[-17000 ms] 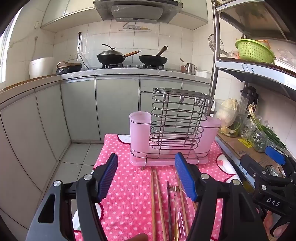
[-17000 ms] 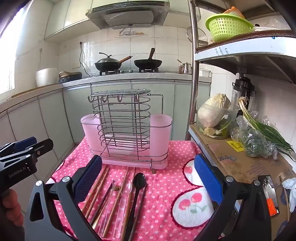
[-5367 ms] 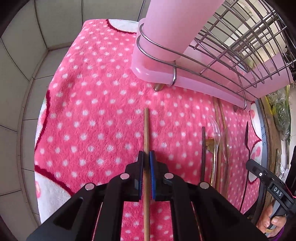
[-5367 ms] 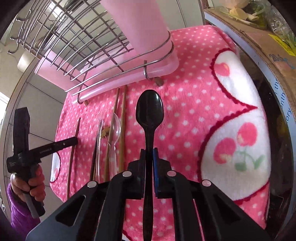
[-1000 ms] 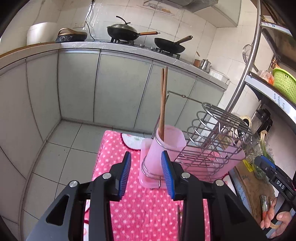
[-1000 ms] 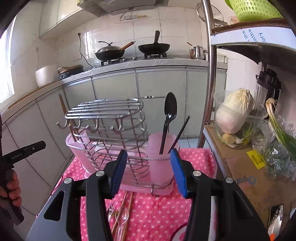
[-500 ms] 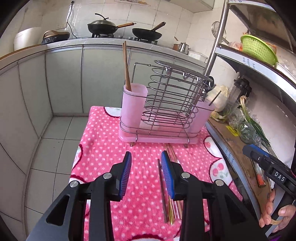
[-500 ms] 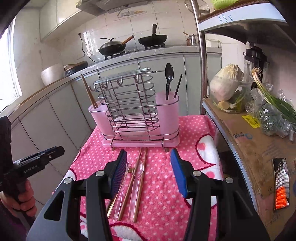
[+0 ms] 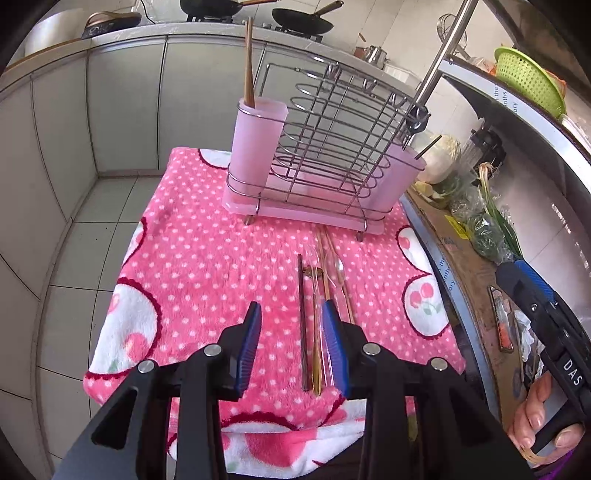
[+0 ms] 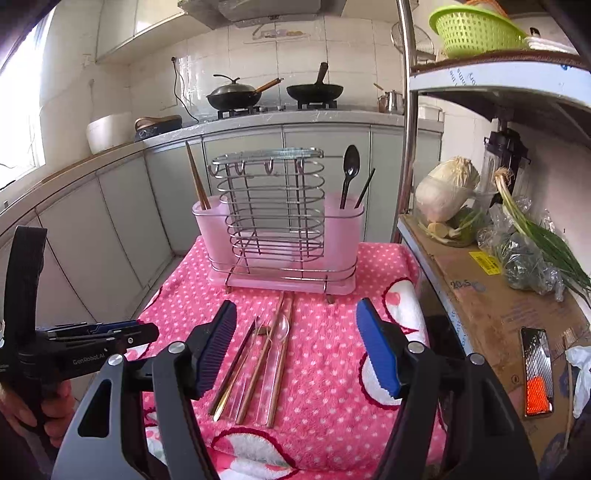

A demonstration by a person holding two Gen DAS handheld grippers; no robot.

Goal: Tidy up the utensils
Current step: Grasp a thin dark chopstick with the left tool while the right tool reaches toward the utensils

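A pink and wire utensil rack (image 9: 317, 162) (image 10: 277, 225) stands at the far side of a pink dotted towel (image 9: 207, 266) (image 10: 332, 332). Wooden chopsticks (image 9: 248, 66) (image 10: 195, 181) stand in its left cup. A black spoon (image 10: 349, 173) and a dark stick stand in its right cup. Several loose utensils (image 9: 317, 302) (image 10: 258, 354) lie on the towel: chopsticks, clear spoons, a gold piece. My left gripper (image 9: 291, 350) is open and empty, its right finger over the loose utensils. My right gripper (image 10: 295, 347) is open and empty above them.
A shelf unit with a steel post (image 10: 406, 110) stands to the right, holding cabbage (image 10: 447, 192), green onions (image 10: 535, 229) and a green basket (image 10: 476, 26). Grey cabinets (image 10: 258, 166) and a stove with pans lie behind. The towel's left edge drops to tiled floor (image 9: 92, 240).
Both grippers have come down and closer to the towel and the loose utensils. The left one now tilts downward. The right gripper has opened wider.
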